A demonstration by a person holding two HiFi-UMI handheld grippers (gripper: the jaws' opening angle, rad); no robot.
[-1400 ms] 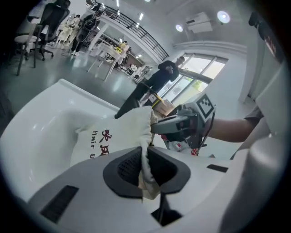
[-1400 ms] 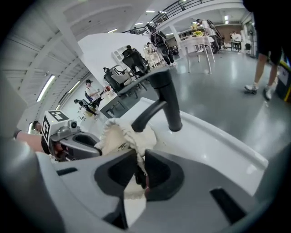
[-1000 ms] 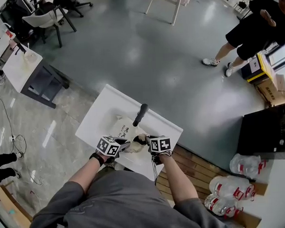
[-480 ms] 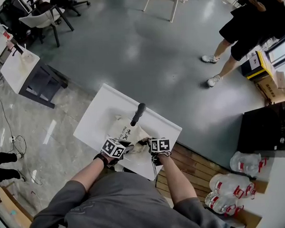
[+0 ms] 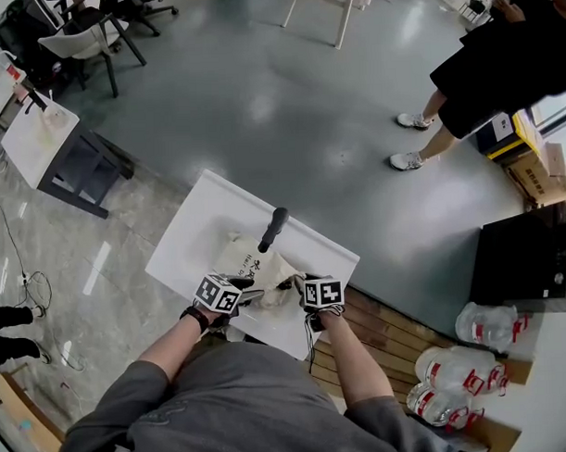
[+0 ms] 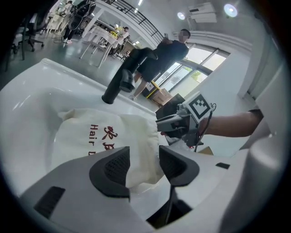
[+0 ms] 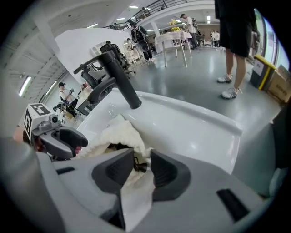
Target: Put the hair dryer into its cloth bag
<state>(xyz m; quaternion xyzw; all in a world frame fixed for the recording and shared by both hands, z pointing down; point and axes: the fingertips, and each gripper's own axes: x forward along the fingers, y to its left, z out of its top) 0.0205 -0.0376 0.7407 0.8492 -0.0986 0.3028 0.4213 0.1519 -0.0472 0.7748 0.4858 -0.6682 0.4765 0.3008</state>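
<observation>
A cream cloth bag (image 5: 250, 266) with red print lies on the white table (image 5: 191, 238). The hair dryer's black handle (image 5: 273, 229) sticks out of its far side. The handle (image 6: 119, 85) shows in the left gripper view too. Both grippers are at the bag's near edge. My left gripper (image 6: 143, 166) is opening, with the bag's (image 6: 104, 132) hem loose between its jaws. My right gripper (image 7: 141, 166) is opening too, over the gathered mouth of the bag (image 7: 120, 134) and a black cord toggle (image 7: 138, 167). The dryer's body is hidden inside the cloth.
A person in black (image 5: 486, 65) stands on the grey floor at the far right. A wooden pallet (image 5: 389, 342), bottled-water packs (image 5: 464, 362) and a black case (image 5: 525, 258) lie to the right. A small table (image 5: 39, 127) and chairs stand far left.
The person in black has stepped to the left. Both grippers stay at the bag's near edge, the right one shifted slightly. The bag and dryer have not visibly moved.
</observation>
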